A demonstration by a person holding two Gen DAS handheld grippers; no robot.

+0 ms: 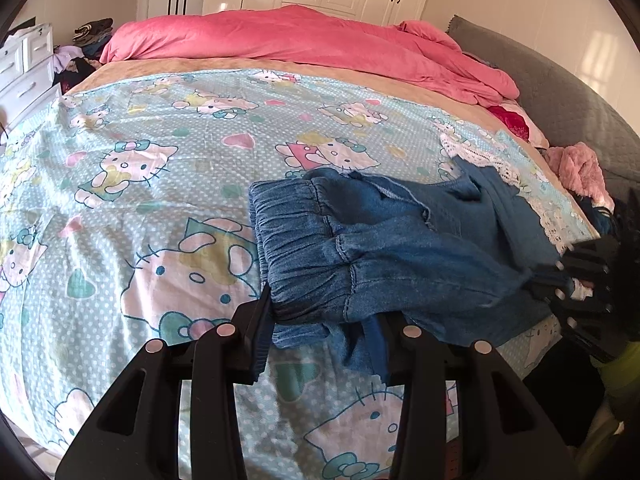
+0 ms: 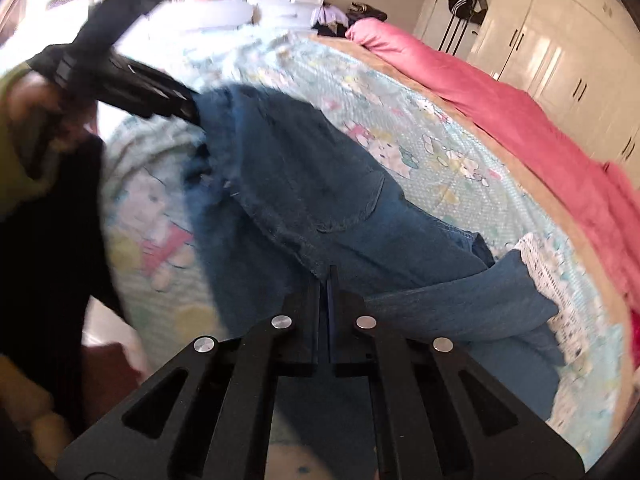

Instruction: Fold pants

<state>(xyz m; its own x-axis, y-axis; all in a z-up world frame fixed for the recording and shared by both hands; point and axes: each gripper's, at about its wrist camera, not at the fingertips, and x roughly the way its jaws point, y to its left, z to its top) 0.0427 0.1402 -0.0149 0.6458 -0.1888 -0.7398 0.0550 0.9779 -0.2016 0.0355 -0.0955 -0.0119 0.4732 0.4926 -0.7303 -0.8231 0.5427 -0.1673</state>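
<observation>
Blue denim pants (image 1: 384,248) bunched on the cartoon-print sheet (image 1: 140,168), near the bed's edge, elastic waistband toward the left gripper (image 1: 320,336). Left gripper's fingers apart around the waistband's lower corner, left pad (image 1: 260,332) against the gathered hem, cloth between; whether actually pinched, cannot tell. Right gripper (image 2: 329,280) pressed together, a thin fold of denim caught between its pads, the pants (image 2: 312,184) spreading away ahead of it toward the left gripper (image 2: 168,104) at the far end. Pink duvet (image 1: 300,44) heaped well apart along the far side of the bed.
</observation>
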